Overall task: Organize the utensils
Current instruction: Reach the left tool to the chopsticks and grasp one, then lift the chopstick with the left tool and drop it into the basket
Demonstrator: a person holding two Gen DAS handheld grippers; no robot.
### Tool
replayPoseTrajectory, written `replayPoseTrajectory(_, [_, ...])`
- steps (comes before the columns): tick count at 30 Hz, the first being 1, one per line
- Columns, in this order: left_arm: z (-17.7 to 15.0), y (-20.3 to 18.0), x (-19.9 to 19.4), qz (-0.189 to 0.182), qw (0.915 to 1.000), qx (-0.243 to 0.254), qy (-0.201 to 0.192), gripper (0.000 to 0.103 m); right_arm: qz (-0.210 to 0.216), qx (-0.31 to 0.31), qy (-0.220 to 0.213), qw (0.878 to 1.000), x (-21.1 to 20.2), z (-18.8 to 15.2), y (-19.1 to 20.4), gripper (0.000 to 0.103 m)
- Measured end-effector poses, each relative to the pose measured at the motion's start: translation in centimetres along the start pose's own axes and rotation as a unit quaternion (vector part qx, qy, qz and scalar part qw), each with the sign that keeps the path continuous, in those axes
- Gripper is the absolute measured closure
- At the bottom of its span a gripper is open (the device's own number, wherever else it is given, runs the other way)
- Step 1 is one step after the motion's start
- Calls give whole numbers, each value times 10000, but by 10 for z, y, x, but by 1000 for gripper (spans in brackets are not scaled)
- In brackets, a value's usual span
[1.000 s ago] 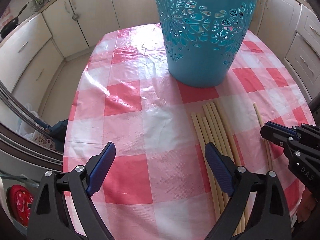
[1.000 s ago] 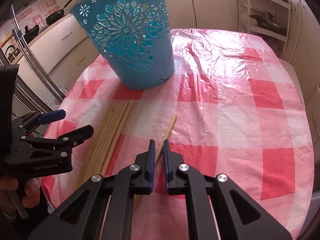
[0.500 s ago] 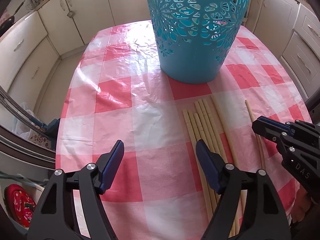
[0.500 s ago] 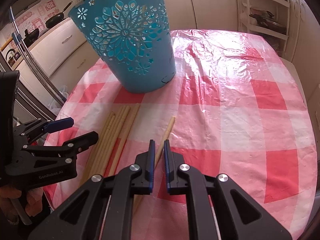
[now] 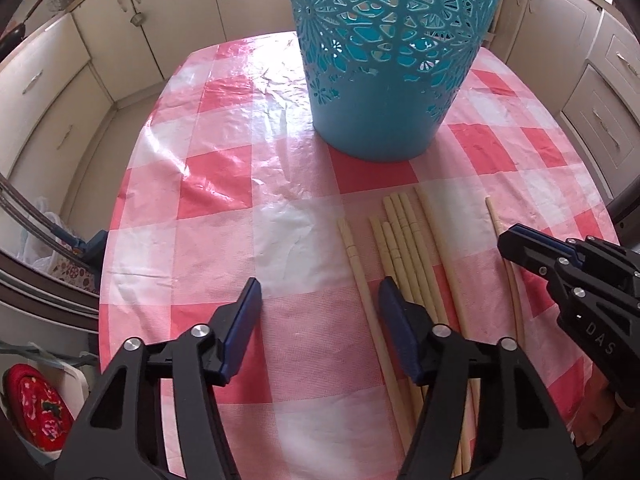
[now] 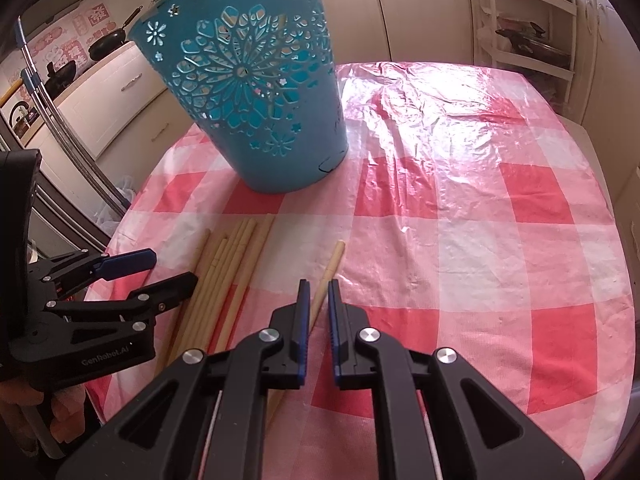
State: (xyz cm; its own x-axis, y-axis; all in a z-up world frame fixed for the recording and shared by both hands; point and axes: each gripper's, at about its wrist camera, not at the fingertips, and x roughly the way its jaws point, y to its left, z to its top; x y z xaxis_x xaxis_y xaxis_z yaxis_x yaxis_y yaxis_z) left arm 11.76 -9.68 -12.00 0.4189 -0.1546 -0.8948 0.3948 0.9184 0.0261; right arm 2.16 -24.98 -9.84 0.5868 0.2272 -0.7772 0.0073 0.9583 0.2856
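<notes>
Checked pink cloth covers the counter [image 5: 208, 184], where the left tongs [image 5: 318, 300], half-wide and closing around one stray chopstick [image 5: 362, 280] low in frame, should centre on it before pinching, the right tongs [image 6: 318, 300] narrow about another chopstick [image 6: 334, 258], blue basket [image 5: 384, 60] beyond.

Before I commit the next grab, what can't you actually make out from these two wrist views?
- Inside of the blue basket: its rim is cut off by the left wrist view's top edge; the right wrist view looks from below the rim.
- Near ends of the chopsticks: hidden under the left claw, whose jaws are closing.
- Single chopstick: its near part runs behind the right claw, so contact with the pads is unclear.
</notes>
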Motion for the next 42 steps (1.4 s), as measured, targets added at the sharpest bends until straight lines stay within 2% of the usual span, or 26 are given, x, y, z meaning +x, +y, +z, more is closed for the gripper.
replayPoseTrajectory(1, [0, -2, -1, -34, 10000, 55, -18, 64, -15, -34, 1, 10000, 1, 0, 1, 93])
replayPoseTrajectory(3, [1, -8, -2, -182, 9996, 228, -36, 95, -50, -125, 6, 9999, 1, 0, 4, 93])
replayPoseTrajectory(6, [1, -11, -3, -232, 9992, 316, -6, 98, -70, -185, 5, 9998, 2, 0, 5, 93])
replayPoseTrajectory(9, [4, 2, -13, -403, 9992, 81, -15, 98, -37, -135, 0, 9999, 3, 0, 3, 94])
replayPoseTrajectory(11, [9, 15, -31, -515, 9984, -119, -181, 98, -13, -94, -2, 10000, 3, 0, 2, 94])
replayPoseTrajectory(15, [25, 43, -93, -852, 9922, -487, -766, 98, 62, 22, 16, 10000, 2, 0, -1, 94])
replayPoseTrajectory(19, [60, 59, -167, -1016, 9776, -615, -1740, 98, 75, 76, 23, 9999, 3, 1, -2, 94])
replayPoseTrajectory(23, [102, 45, -213, -925, 9557, -485, -2752, 98, 87, 83, 18, 9999, 3, 1, -3, 94])
replayPoseTrajectory(26, [133, 31, -217, -871, 9389, -570, -3281, 98, 95, 80, 10, 9999, 2, 1, -3, 94])
replayPoseTrajectory(28, [149, 21, -214, -684, 9267, -660, -3636, 98, 91, 75, 3, 9999, 2, 1, -3, 94])
replayPoseTrajectory(30, [163, 14, -205, -486, 9178, -781, -3863, 98, 83, 39, -9, 10000, 2, 1, -2, 94])
replayPoseTrajectory(32, [176, 8, -193, -283, 9125, -883, -3985, 98, 75, 7, -22, 10000, 3, 1, -2, 94])
replayPoseTrajectory(34, [184, 3, -177, -167, 9138, -946, -3947, 98, 61, -22, -33, 10000, 3, 0, -1, 94])
replayPoseTrajectory(37, [190, 2, -149, -116, 9228, -1000, -3720, 98, 47, -52, -40, 10000, 4, 1, 1, 94])
replayPoseTrajectory(42, [183, 1, -124, -7, 9333, -926, -3468, 98, 37, -47, -47, 10000, 4, 1, 2, 94])
